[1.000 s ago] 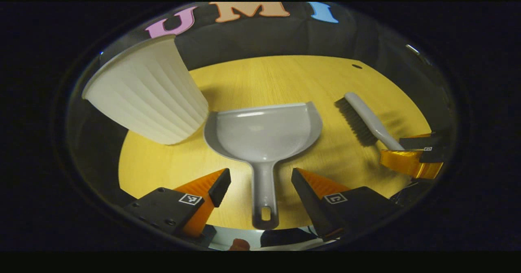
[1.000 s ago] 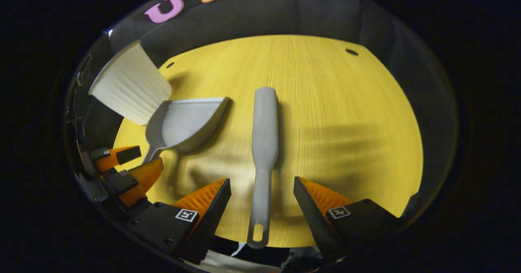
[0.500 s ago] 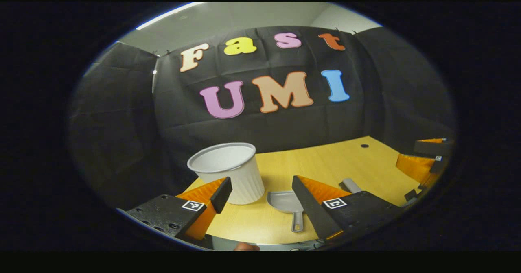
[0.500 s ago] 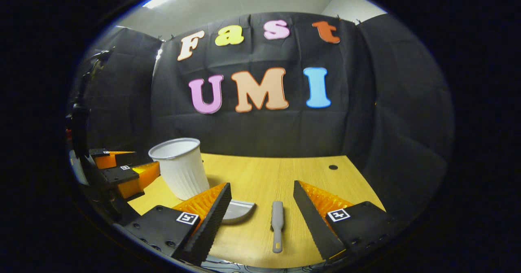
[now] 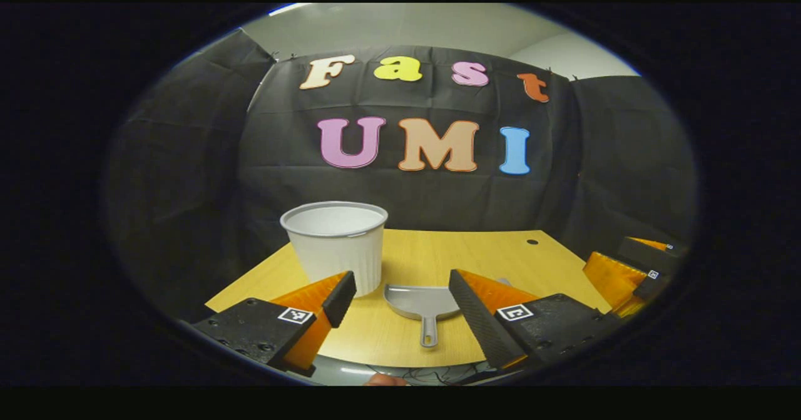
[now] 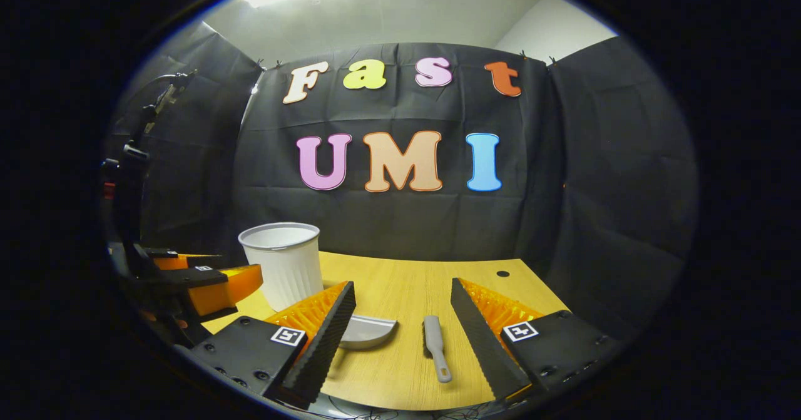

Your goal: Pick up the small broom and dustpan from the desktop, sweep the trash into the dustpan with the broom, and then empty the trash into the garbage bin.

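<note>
The wooden worktop (image 5: 407, 345) is seen low in the left gripper view, and again across the bottom of the right gripper view (image 6: 400, 370). The white ribbed garbage bin (image 5: 335, 241) is stood upright at centre-left of the left gripper view, and at lower left in the right gripper view (image 6: 283, 263). The grey dustpan (image 5: 420, 304) is laid flat at lower centre, just right of the bin, handle pointed toward the camera; in the right gripper view it is partly hidden behind a finger (image 6: 369, 332). The small broom (image 6: 435, 345) is laid flat at lower centre there, near the dustpan but apart from it. The left gripper (image 5: 400, 291) is held above the worktop, fingers spread apart, nothing clamped. The right gripper (image 6: 400, 301) is likewise held wide apart and empty.
</note>
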